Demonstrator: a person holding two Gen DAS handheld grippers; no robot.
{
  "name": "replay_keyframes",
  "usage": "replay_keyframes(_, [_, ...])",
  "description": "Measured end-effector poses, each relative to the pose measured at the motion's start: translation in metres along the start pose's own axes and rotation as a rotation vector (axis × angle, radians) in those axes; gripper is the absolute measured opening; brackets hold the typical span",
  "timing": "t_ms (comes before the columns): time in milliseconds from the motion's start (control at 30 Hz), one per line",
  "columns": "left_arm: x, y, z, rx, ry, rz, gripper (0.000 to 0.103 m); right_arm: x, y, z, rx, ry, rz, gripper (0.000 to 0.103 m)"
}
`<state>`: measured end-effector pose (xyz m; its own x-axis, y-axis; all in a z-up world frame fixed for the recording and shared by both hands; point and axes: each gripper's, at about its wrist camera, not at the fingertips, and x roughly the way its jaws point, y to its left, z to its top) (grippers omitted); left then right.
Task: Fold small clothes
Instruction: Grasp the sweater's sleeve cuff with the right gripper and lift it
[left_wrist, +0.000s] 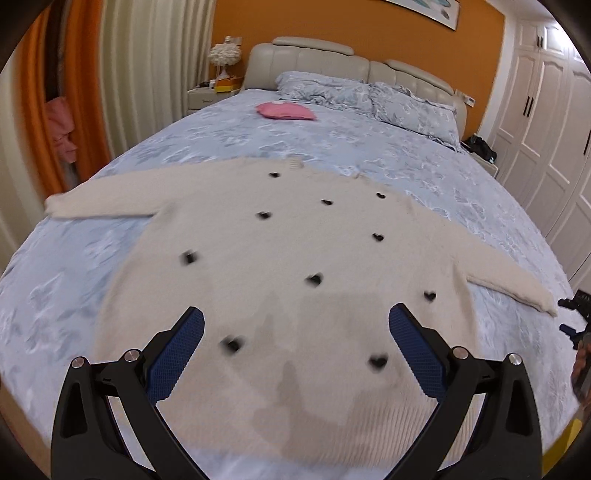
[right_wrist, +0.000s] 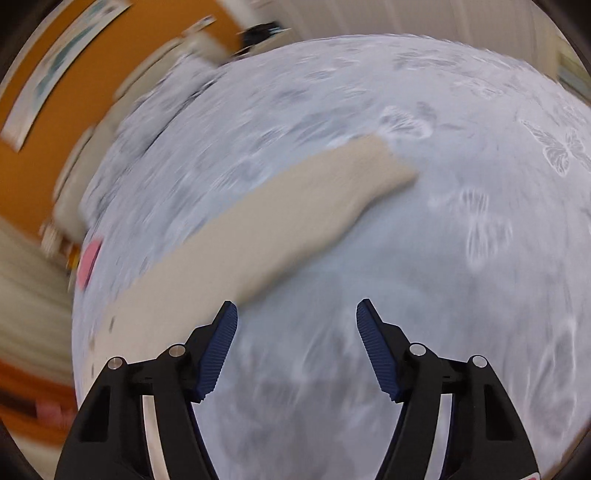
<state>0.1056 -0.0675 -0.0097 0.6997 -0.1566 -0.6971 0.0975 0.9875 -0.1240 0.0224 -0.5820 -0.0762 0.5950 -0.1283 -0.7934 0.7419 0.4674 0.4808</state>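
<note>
the cream sweater (left_wrist: 280, 236) is soft, limp knit on the bed (left_wrist: 74, 266); i would pinch a sleeve cuff (right_wrist: 388, 162). left claw (left_wrist: 295, 332) and right claw (right_wrist: 297, 321) both gape, holding nothing.

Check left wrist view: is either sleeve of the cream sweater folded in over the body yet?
No. Both sleeves of the cream sweater lie stretched out to the sides on the bed, none folded over the body.

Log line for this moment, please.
sweater flat on bed, unfolded | left gripper open above hem | right gripper open near sleeve
</note>
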Motion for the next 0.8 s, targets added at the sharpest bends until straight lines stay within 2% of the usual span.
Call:
replay_keyframes(67, [0.024,-0.016,0.006,0.005,0.003,-0.015,0.098,0.025,-0.011,0.017,0.085,0.010,-0.005,0.066])
replay_keyframes(200, [0.058,-0.029,0.009,-0.017,0.024,-0.072,0.098,0.063,-0.028,0.042,0.177,0.015,-0.027,0.066])
replay_keyframes(267, [0.069,-0.029,0.008,-0.017,0.033,-0.089,0.098,0.067,-0.022,0.053,0.153,-0.069,-0.037,0.065])
replay_keyframes(300, [0.075,-0.027,0.007,-0.018,0.041,-0.092,0.098,0.068,-0.018,0.058,0.128,-0.087,-0.040,0.058])
replay_keyframes(333, [0.079,-0.025,0.006,-0.024,0.044,-0.100,0.098,0.071,-0.015,0.060,0.103,-0.091,-0.035,0.024])
replay_keyframes(367, [0.080,-0.023,0.006,-0.028,0.044,-0.104,0.098,0.074,-0.005,0.062,0.071,-0.084,-0.017,0.009])
replay_keyframes(433, [0.084,-0.019,0.007,-0.037,0.045,-0.104,0.098,0.066,0.006,0.066,0.049,-0.130,0.022,0.009])
replay_keyframes(567, [0.084,-0.012,0.016,-0.052,0.030,-0.117,0.098,0.036,0.068,0.068,-0.044,-0.205,0.182,0.009])
replay_keyframes(667, [0.086,-0.004,0.021,-0.089,0.028,-0.137,0.098,0.012,0.159,0.055,-0.175,-0.199,0.360,0.009])
replay_keyframes(733, [0.084,0.001,0.024,-0.104,0.024,-0.142,0.098,0.003,0.211,0.040,-0.259,-0.183,0.436,0.009])
replay_keyframes(767, [0.084,0.002,0.025,-0.110,0.021,-0.143,0.098,-0.003,0.253,0.026,-0.327,-0.164,0.494,0.009])
replay_keyframes(800, [0.083,0.005,0.027,-0.117,0.016,-0.142,0.098,-0.005,0.272,0.018,-0.359,-0.152,0.520,0.009])
